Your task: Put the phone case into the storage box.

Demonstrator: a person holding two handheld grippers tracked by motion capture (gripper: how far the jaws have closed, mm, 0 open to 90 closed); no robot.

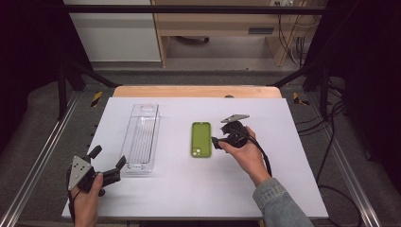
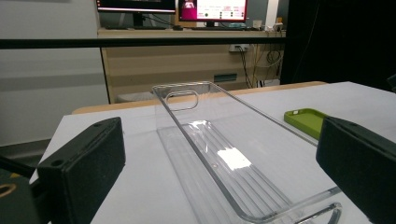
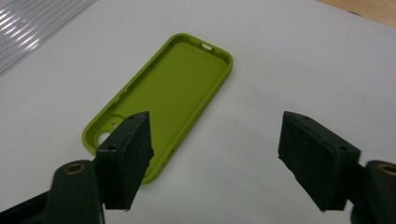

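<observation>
High view, L to R: your left gripper point(image 1: 109, 162) sits at near end of clear plastic ribbed tray point(image 1: 142, 137), jaws wide apart, nothing held. Flat lime-green silicone phone case point(image 1: 201, 139) lies open side up mid-table, between tray and your right gripper point(image 1: 216, 142). That one's jaws spread too, empty, low beside case's right edge. Risk: thin, floppy case — pads may slide over rim or shove it across white tabletop point(image 1: 283, 156). Right wrist tilted down twd case; left hand low at table corner.

On the table point(image 1: 283, 189), the tray point(image 1: 141, 137) lies left of the phone case point(image 1: 201, 139), well apart.
</observation>
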